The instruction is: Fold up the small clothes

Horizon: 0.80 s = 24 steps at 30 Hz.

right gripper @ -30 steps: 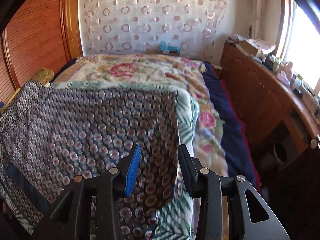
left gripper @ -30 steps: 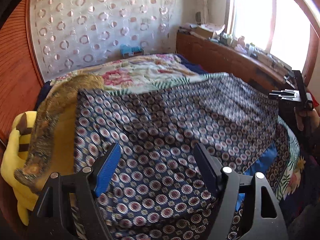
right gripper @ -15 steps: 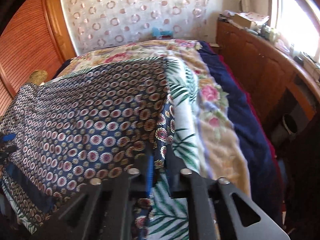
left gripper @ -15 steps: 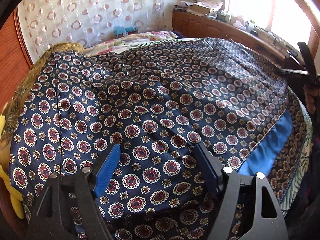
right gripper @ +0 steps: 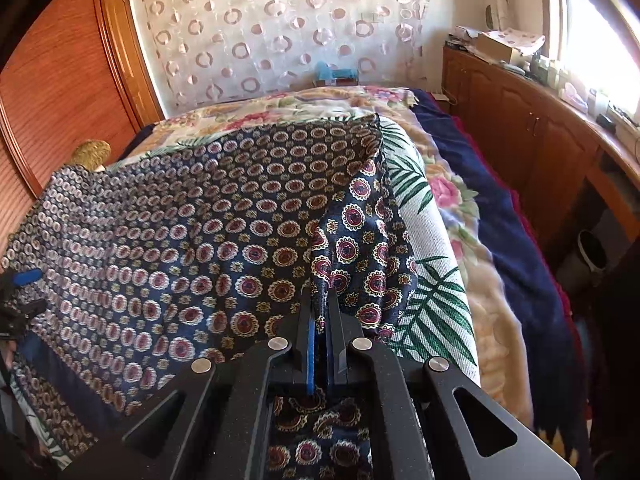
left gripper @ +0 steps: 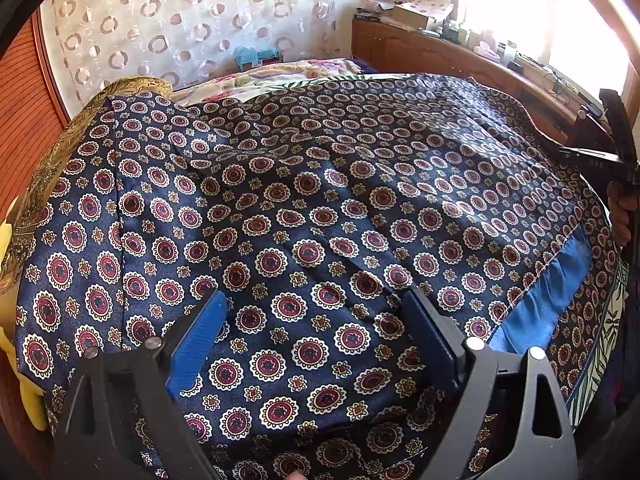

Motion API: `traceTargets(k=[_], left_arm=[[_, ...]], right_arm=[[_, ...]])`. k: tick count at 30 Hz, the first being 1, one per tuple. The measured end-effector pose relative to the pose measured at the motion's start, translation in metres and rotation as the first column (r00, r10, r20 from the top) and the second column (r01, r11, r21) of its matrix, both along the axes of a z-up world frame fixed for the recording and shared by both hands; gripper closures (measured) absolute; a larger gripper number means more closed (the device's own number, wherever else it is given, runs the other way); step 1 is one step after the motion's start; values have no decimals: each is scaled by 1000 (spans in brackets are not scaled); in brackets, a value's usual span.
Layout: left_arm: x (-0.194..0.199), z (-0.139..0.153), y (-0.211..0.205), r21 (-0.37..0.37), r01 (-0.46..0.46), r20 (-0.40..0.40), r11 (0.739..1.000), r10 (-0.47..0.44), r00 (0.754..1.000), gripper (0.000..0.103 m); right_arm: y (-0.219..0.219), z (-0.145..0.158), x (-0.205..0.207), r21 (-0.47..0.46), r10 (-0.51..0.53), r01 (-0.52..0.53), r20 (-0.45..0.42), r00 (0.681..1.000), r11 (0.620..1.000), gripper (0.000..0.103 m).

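Observation:
A navy garment with red and cream medallions point(left gripper: 320, 208) lies spread over the bed; a plain blue lining point(left gripper: 536, 300) shows at its right edge. My left gripper point(left gripper: 316, 316) is open, its blue-padded fingers just above the cloth near the front edge. My right gripper point(right gripper: 320, 312) is shut on the garment's right edge point(right gripper: 360, 232), with a fold of cloth rising between its fingers. The garment point(right gripper: 180, 240) stretches away to the left in the right wrist view. The right gripper point(left gripper: 600, 156) also shows at the far right in the left wrist view.
A floral and leaf-print bedspread point(right gripper: 440, 208) covers the bed. A yellow soft toy point(left gripper: 16, 320) and gold cloth point(left gripper: 60, 148) lie at the left. A wooden cabinet point(right gripper: 540, 140) with clutter runs along the right under the window. A wooden wardrobe point(right gripper: 60, 80) stands left.
My right gripper has shut on the garment's right edge. My left gripper has come lower and closer over the cloth and stays open.

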<state>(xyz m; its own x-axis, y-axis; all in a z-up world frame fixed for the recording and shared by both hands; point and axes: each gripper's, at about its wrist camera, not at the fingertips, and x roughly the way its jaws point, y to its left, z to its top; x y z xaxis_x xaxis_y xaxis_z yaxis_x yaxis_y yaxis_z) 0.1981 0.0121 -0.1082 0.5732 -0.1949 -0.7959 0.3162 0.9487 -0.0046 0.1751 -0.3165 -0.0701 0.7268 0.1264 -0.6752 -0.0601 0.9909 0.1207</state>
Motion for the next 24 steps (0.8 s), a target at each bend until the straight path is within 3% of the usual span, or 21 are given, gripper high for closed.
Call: traceTargets(k=[6, 11, 16, 24], left_arm=[[0, -1, 2, 3, -5, 2, 1000, 5, 1000, 13], [-8, 0, 12, -1, -83, 7, 997, 83, 997, 13], [-35, 10, 33, -83, -127, 36, 988, 130, 991, 13], [-86, 37, 82, -148, -205, 127, 967, 225, 966, 16]], right_arm=[[11, 2, 9, -29, 1, 0, 3, 1000, 1000, 100], [23, 2, 14, -68, -5, 5, 5, 1000, 998, 100], [24, 0, 12, -71, -3, 3, 8, 1000, 997, 100], [24, -2, 15, -49, 1, -1, 7, 1000, 999, 100]])
